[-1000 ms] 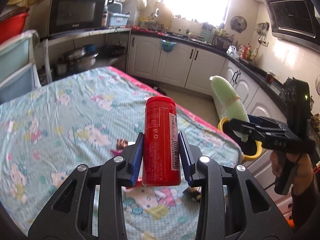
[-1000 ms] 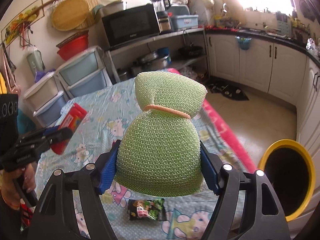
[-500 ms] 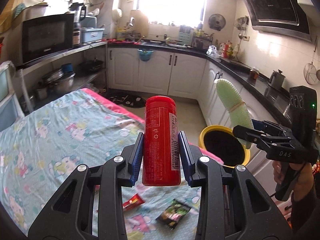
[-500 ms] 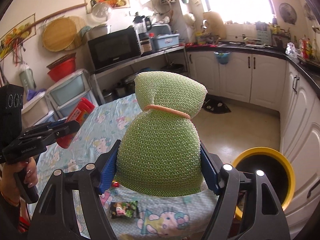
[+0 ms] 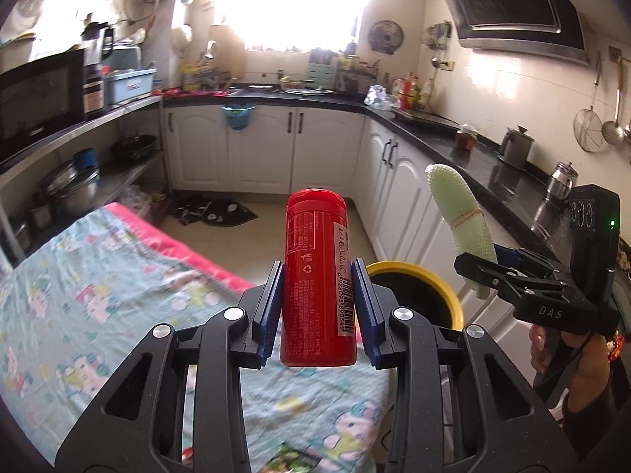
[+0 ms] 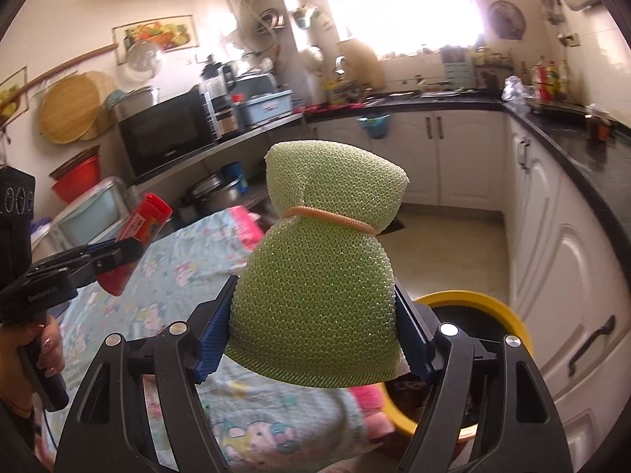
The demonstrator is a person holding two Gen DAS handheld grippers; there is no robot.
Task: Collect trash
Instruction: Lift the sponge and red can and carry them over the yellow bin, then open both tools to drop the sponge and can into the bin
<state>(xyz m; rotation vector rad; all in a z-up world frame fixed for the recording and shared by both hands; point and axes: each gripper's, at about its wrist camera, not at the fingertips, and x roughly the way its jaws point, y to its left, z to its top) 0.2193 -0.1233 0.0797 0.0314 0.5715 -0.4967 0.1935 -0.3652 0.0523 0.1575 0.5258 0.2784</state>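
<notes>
My left gripper [image 5: 317,307] is shut on an upright red can [image 5: 317,276] with a barcode label, held over the table's corner. Just beyond it stands the yellow-rimmed trash bin [image 5: 426,276] on the floor. My right gripper [image 6: 315,327] is shut on a green mesh scrubber [image 6: 319,276] tied with an orange band. The bin [image 6: 485,307] shows behind and below its right finger. Each gripper appears in the other's view: the scrubber [image 5: 459,216] at right, the red can [image 6: 136,232] at left. A dark snack wrapper [image 5: 292,461] lies on the cloth near the bottom edge.
The table wears a pale blue cartoon-print cloth [image 5: 79,295] with a pink edge. White cabinets [image 5: 398,205] under a black counter line the right side and back. Shelves with pots [image 5: 67,189] and a microwave [image 6: 165,130] stand at left. A dark mat [image 5: 213,213] lies on the floor.
Both grippers have swung from over the table toward its corner and the bin, which now sits close below them. The can and scrubber stay gripped as before.
</notes>
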